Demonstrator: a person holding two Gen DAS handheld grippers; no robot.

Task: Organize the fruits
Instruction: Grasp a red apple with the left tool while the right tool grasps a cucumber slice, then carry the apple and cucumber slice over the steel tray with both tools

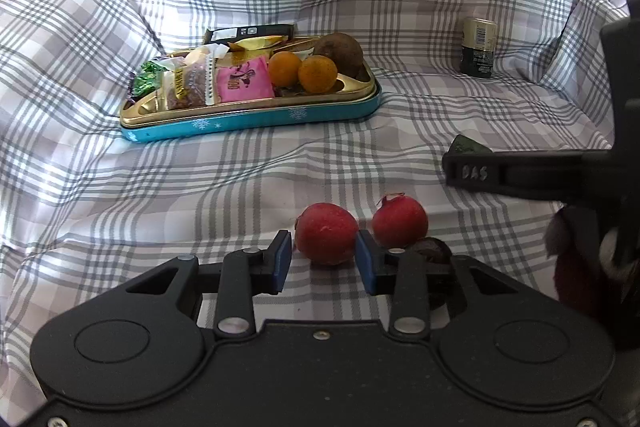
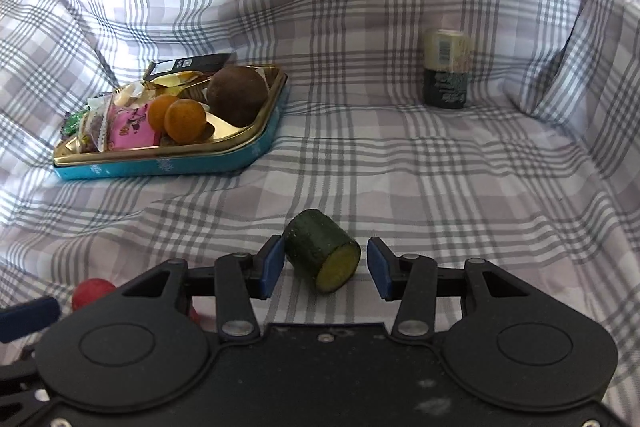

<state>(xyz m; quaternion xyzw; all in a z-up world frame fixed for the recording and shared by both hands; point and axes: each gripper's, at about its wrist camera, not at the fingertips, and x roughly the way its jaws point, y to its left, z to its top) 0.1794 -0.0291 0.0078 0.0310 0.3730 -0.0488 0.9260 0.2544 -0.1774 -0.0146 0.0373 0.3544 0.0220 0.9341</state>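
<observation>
A blue tin tray [image 1: 256, 119] on the plaid sheet holds two oranges [image 1: 318, 74], a brown round fruit [image 1: 340, 51] and wrapped snacks; it also shows in the right wrist view [image 2: 168, 163]. My left gripper [image 1: 325, 261] is open around a red fruit [image 1: 326, 239] lying on the sheet. A second red fruit [image 1: 400, 221] and a dark fruit [image 1: 434, 251] lie just right of it. My right gripper [image 2: 326, 269] is open around a cut green cucumber piece [image 2: 320, 255]; its left pad is at the piece, its right pad apart.
A dark jar with a pale label [image 2: 446, 69] stands at the back right; it also shows in the left wrist view [image 1: 478, 47]. Plaid-covered cushions rise at the back and both sides. The right gripper's finger [image 1: 520, 175] crosses the left wrist view.
</observation>
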